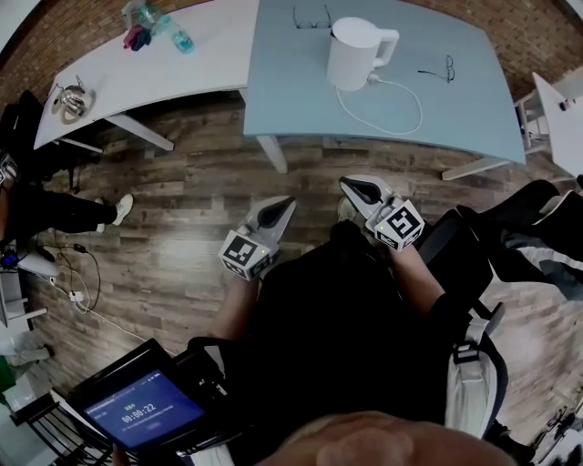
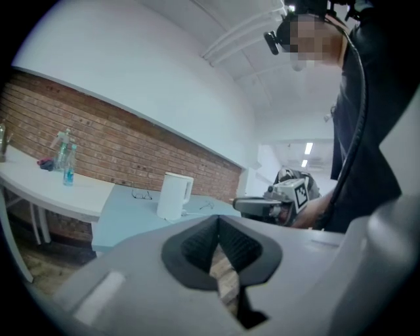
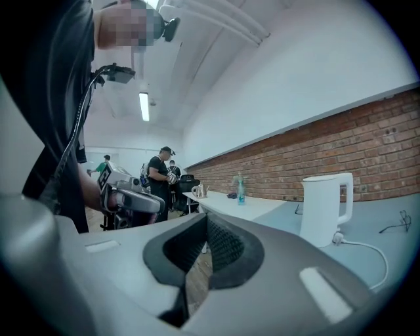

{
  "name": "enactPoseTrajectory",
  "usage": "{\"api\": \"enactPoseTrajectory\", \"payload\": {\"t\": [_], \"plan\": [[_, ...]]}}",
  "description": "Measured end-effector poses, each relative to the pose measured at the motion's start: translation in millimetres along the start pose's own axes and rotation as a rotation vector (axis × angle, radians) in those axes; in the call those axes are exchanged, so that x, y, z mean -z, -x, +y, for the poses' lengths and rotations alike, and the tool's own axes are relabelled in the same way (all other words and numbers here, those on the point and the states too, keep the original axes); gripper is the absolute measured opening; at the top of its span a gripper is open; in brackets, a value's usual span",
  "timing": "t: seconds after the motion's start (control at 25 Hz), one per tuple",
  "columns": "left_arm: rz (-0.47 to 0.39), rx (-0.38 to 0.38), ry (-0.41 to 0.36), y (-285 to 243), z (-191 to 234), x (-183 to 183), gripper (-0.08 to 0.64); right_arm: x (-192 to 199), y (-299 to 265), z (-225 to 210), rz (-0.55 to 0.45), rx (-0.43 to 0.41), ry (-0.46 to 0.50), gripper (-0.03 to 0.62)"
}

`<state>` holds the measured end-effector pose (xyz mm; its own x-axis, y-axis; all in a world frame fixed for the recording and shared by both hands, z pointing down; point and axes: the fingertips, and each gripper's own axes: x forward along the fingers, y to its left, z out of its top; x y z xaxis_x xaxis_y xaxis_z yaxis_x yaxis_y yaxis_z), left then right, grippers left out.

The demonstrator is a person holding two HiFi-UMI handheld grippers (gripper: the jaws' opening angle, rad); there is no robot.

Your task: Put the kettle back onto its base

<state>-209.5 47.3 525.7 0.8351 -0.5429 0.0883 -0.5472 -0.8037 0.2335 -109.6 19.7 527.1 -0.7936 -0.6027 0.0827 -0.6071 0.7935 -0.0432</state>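
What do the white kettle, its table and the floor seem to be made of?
Kettle: probably plastic, matt white; smooth moulded body and handle, no metallic glint.
Table: likely laminate or painted board; flat, even pale blue, no grain.
Floor: wood or wood-look planks; grain and board joints show.

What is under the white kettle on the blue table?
The blue table, and a white cord leaving the foot of the kettle. Any base beneath is covered by its body.

Eyeglasses [image 1: 312, 17] on blue table [image 1: 291, 91], bottle [image 1: 180, 39] on white table [image 1: 205, 64]
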Motion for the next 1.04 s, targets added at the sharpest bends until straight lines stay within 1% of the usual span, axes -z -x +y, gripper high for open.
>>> {"api": "enactPoseTrajectory", "payload": {"t": [0.2,0.36,0.52,0.72,0.84,1.04], "plan": [[-0.029,-0.003,-0.023,7,0,-11,0.002,-9,-3,4,-0.009,0.009,0.027,0.003],[-0.004,0.022,-0.056,8,-6,-10,0.002,-12,-6,6,-0.016,0.019,0.032,0.003],[-0.009,0.038,-0.067,2,-9,-16,0.002,-10,-5,9,-0.010,0.017,0.038,0.002],[-0.016,0.052,-0.082,-5,-7,-11,0.002,-9,0,4,-0.012,0.035,0.035,0.002],[-0.025,0.057,-0.089,-2,-13,-8,0.002,-9,8,9,-0.014,0.043,0.034,0.002],[-0.016,0.078,-0.089,-6,-24,-3,0.002,-8,17,11,-0.009,0.053,0.041,0.002]]}}
